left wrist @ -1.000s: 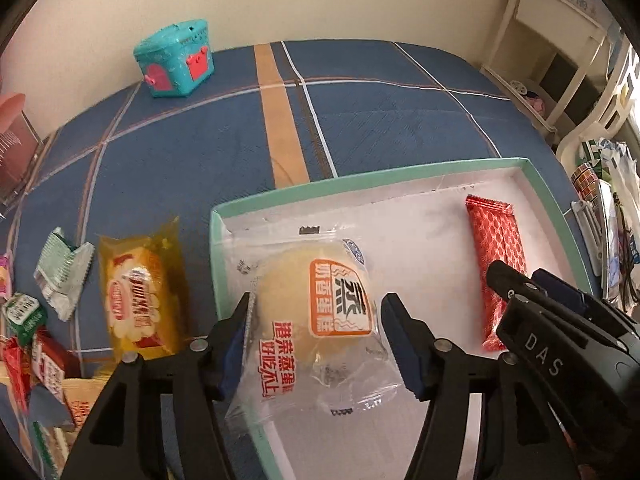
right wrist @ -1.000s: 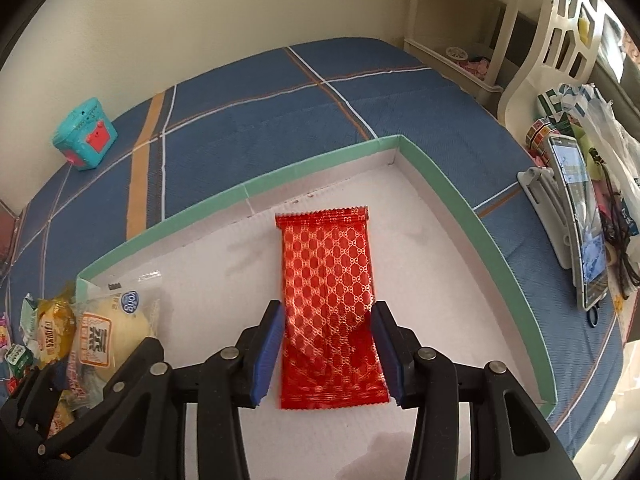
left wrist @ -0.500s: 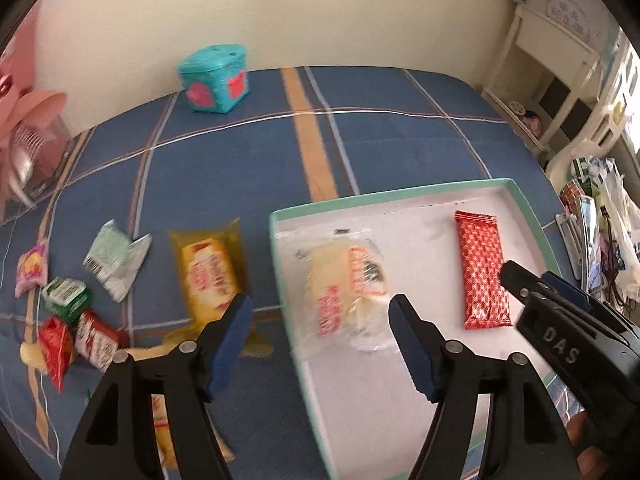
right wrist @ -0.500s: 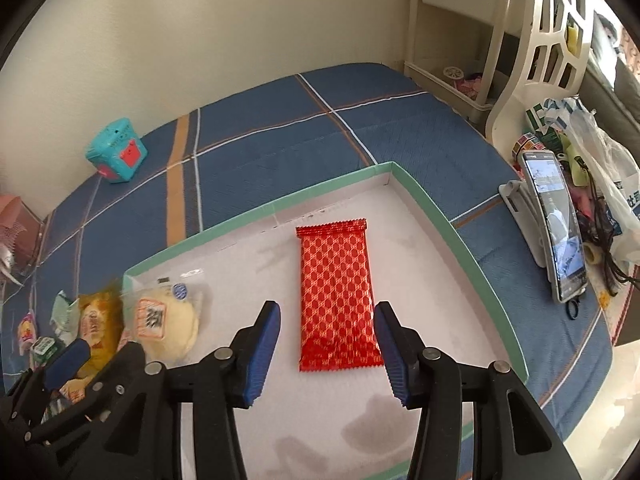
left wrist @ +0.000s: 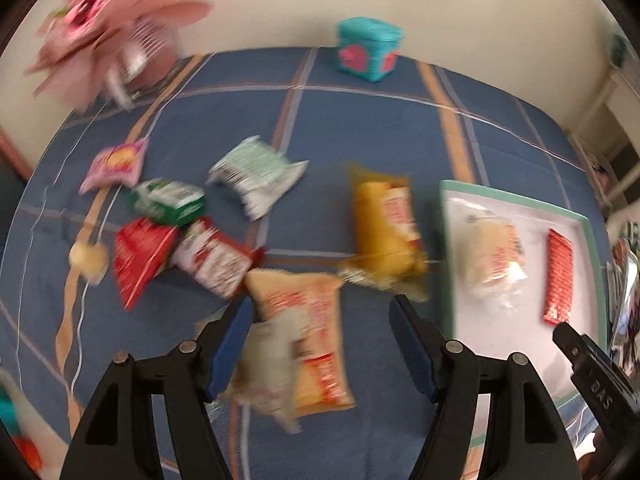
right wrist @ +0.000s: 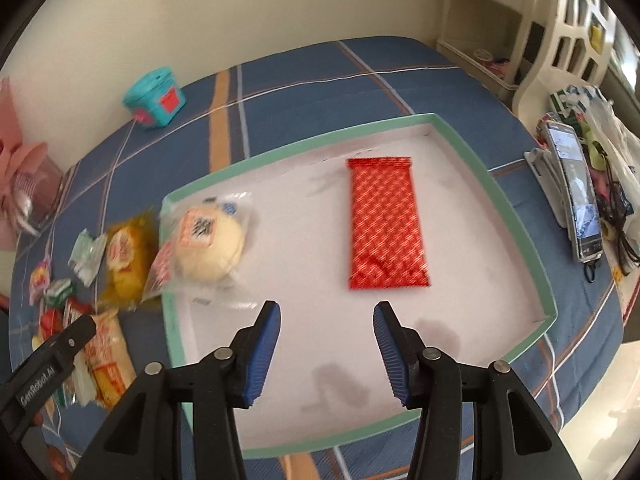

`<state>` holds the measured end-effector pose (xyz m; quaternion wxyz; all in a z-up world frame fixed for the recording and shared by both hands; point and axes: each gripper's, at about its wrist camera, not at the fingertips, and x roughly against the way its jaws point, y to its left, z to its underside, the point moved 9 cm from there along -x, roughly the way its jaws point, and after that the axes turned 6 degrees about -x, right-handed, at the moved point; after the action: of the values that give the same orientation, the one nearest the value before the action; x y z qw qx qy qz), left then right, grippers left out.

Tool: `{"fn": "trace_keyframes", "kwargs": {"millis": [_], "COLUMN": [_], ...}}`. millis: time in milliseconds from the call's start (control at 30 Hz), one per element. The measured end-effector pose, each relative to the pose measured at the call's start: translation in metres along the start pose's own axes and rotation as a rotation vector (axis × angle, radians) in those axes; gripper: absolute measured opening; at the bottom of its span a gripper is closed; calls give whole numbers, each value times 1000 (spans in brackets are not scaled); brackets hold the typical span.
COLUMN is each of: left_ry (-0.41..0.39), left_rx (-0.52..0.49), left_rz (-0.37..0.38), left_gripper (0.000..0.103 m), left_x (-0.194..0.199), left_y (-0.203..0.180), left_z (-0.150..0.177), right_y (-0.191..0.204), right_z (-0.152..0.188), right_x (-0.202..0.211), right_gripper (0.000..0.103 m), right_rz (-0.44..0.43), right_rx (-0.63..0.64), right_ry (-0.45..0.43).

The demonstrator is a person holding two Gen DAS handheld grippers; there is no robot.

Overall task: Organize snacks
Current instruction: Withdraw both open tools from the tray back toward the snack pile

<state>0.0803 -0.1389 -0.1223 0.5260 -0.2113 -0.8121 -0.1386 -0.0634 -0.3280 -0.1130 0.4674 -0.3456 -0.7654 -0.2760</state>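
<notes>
Left gripper (left wrist: 320, 344) is spread wide with nothing between its ribbed blue pads. Right under and just ahead of it lies a crinkly orange-tan packet (left wrist: 308, 344), partly overlapping a pale wrapper, though that view is pretty smeared. Further ahead to its left is a loose pile of small foil sachets: a red one (left wrist: 138, 258), a green one (left wrist: 170, 202), a pink one (left wrist: 116, 164) and a mint-white one (left wrist: 256, 174). Ahead to its right sits a puffy yellow bag (left wrist: 386, 236) on the blue plaid cloth surface (left wrist: 360, 128).

Right gripper (right wrist: 326, 350) is also released and empty, hovering over the shallow white tray (right wrist: 516, 224) with its mint-green rim. Straight ahead of it lies a flat, shiny red bar (right wrist: 386, 224) with a diamond pattern. Off to its left, a round pale bun in clear plastic (right wrist: 208, 240) sits against the tray's left wall.
</notes>
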Motion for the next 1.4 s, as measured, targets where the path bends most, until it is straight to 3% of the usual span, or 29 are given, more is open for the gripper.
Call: {"fn": "trace_keyframes", "kwargs": {"millis": [367, 433, 467, 500, 533, 600, 833, 1100, 1300, 1400], "left_ry": [-22, -29, -37, -43, -51, -73, -126, -157, -152, -126], "left_rx": [59, 59, 58, 57, 57, 48, 20, 57, 100, 114], "left_rz": [19, 13, 4, -3, -11, -33, -80, -69, -60, -95], "left_gripper": [72, 74, 89, 97, 100, 100, 101, 101, 101, 101], "left_x": [20, 21, 22, 23, 23, 25, 27, 31, 33, 31], "left_y": [27, 29, 31, 33, 35, 38, 44, 58, 78, 94], "left_z": [14, 14, 14, 14, 13, 10, 3, -1, -1, 2], "right_y": [35, 37, 38, 38, 39, 39, 46, 66, 92, 108], "right_z": [22, 24, 24, 23, 23, 21, 15, 18, 31, 41], "right_x": [9, 9, 8, 8, 7, 6, 9, 6, 2, -1], "right_gripper": [54, 65, 72, 78, 82, 102, 103, 103, 103, 103], "right_rz": [-3, 6, 9, 10, 9, 9, -7, -83, -143, -156], "right_rx": [84, 94, 98, 99, 99, 97, 114, 121, 131, 149], "right_ry": [-4, -7, -10, -13, -15, -23, -64, -79, -32, -5]}}
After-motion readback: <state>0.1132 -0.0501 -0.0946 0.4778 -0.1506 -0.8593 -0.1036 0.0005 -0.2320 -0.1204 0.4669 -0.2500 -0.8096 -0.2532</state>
